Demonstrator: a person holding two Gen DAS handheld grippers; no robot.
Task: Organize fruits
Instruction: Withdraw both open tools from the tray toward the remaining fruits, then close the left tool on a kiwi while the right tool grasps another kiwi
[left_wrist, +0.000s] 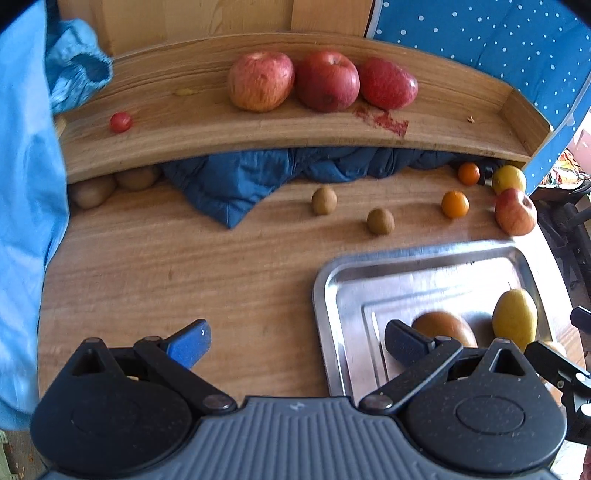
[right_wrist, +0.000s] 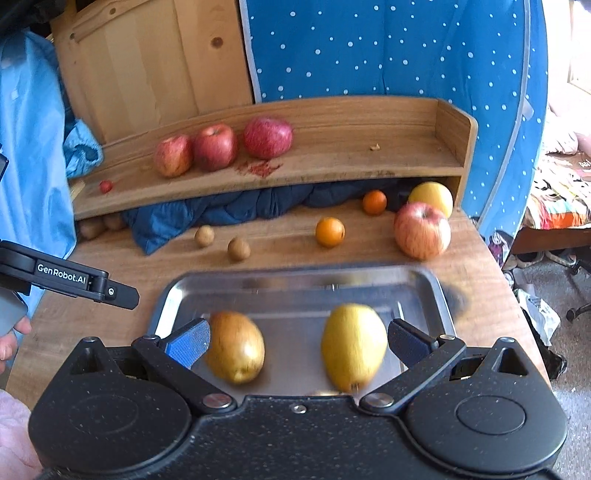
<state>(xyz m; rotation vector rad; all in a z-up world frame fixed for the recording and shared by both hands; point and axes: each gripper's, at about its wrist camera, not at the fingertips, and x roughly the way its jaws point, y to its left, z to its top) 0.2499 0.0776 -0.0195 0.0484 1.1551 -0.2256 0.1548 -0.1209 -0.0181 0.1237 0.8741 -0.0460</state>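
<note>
Nearest to your right camera is the right gripper (right_wrist: 297, 341), its jaws spread wide and holding nothing, with two pears lying between the blue pads: the brownish pear (right_wrist: 236, 347) close to the left pad and the yellow pear (right_wrist: 352, 345) close to the right pad. Both pears rest in the metal tray (right_wrist: 295, 284), which sits on the wooden table (right_wrist: 110, 280). Your left gripper (left_wrist: 297, 341) is also released and empty; it hangs over the bare table at about 9 o'clock from the tray, and its right pad reaches over the tray's edge. Beyond the tray, at 12 o'clock, you have two small brown fruits (right_wrist: 204, 236) (right_wrist: 238, 249), and at about 1 o'clock two oranges (right_wrist: 330, 232) (right_wrist: 374, 202). At 2 o'clock a red-yellow apple (right_wrist: 422, 230) lies just in front of a yellow fruit (right_wrist: 432, 197). On the raised wooden shelf (right_wrist: 332, 162) three red apples (right_wrist: 214, 146) stand in a row, touching each other, and a small red fruit (right_wrist: 105, 186) lies well apart at the shelf's left end. A dark blue cloth (right_wrist: 207, 218) is pushed under the shelf.
</note>
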